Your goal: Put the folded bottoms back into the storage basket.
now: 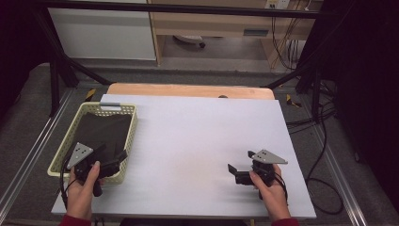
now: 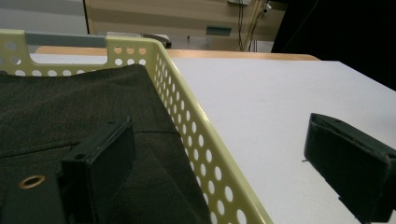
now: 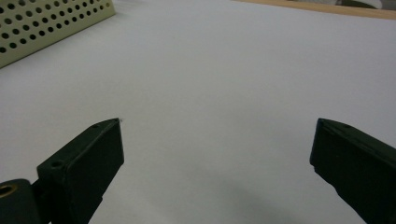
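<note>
Two grippers at a white bench [image 1: 197, 141], one basket [image 1: 133, 123], one dark folded cloth [image 1: 101, 129] inside it. Left gripper [image 1: 112, 157] poised at the basket's near right corner, jaws spread wide, one over the cloth and the other outside the perforated wall, straddling the rim. Right gripper [image 1: 241, 165] low over the bare bench, well apart from the basket, jaws likewise spread and holding nothing.

Likely snag from here, judged from the straddle: closing now would pinch the plastic wall instead of the cloth, or catch both together, dragging or tipping the light basket on lifting. Second risk: gripping just the top fold near the corner, leaving the cloth to unfold and snag on the rim on its way out. No hold on the basket by the right gripper, so nothing to steady it against sliding across the smooth bench.

Count: one cloth, one basket, one bench, two grippers, two hands. Cloth lying flat, covering most of the basket floor, touching the right wall in the left gripper view [image 2: 84, 107].
</note>
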The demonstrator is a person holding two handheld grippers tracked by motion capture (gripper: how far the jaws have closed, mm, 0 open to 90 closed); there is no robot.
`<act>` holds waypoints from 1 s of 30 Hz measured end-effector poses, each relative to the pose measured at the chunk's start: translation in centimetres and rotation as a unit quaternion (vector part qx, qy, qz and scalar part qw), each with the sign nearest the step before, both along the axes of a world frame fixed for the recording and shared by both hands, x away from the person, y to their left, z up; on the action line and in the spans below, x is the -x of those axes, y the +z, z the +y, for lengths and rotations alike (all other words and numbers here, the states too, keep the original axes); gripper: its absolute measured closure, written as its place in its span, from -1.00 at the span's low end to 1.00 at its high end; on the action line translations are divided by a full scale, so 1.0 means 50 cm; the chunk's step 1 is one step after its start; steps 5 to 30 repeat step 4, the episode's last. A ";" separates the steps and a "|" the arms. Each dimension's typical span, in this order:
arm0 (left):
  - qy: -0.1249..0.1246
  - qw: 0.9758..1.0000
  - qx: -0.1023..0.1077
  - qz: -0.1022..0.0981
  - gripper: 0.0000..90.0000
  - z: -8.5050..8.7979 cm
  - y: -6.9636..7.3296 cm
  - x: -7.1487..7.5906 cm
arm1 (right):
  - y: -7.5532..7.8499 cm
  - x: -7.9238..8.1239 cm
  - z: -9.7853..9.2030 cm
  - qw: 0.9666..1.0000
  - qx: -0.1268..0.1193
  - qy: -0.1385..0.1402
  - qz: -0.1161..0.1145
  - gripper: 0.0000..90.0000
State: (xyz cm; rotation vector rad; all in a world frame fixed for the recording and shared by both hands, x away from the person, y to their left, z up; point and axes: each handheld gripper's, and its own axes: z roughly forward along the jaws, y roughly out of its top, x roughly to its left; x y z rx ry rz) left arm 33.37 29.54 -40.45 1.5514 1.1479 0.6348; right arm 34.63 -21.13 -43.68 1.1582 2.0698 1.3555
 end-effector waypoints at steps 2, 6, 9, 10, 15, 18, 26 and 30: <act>-0.001 1.000 -0.004 -0.002 -0.79 -0.004 0.004 0.003 | -0.003 0.004 0.006 1.000 -0.002 0.009 0.001 -0.93; -0.009 1.000 -0.014 -0.003 -0.79 -0.014 0.012 0.008 | -0.005 0.008 0.005 1.000 -0.005 0.010 0.004 -0.93; -0.009 1.000 -0.014 -0.003 -0.79 -0.014 0.012 0.008 | -0.005 0.008 0.005 1.000 -0.005 0.010 0.004 -0.93; -0.009 1.000 -0.014 -0.003 -0.79 -0.014 0.012 0.008 | -0.005 0.008 0.005 1.000 -0.005 0.010 0.004 -0.93; -0.009 1.000 -0.014 -0.003 -0.79 -0.014 0.012 0.008 | -0.005 0.008 0.005 1.000 -0.005 0.010 0.004 -0.93; -0.009 1.000 -0.014 -0.003 -0.79 -0.014 0.012 0.008 | -0.005 0.008 0.005 1.000 -0.005 0.010 0.004 -0.93; -0.009 1.000 -0.014 -0.003 -0.79 -0.014 0.012 0.008 | -0.005 0.008 0.005 1.000 -0.005 0.010 0.004 -0.93; -0.009 1.000 -0.014 -0.003 -0.79 -0.014 0.012 0.008 | -0.005 0.008 0.005 1.000 -0.005 0.010 0.004 -0.93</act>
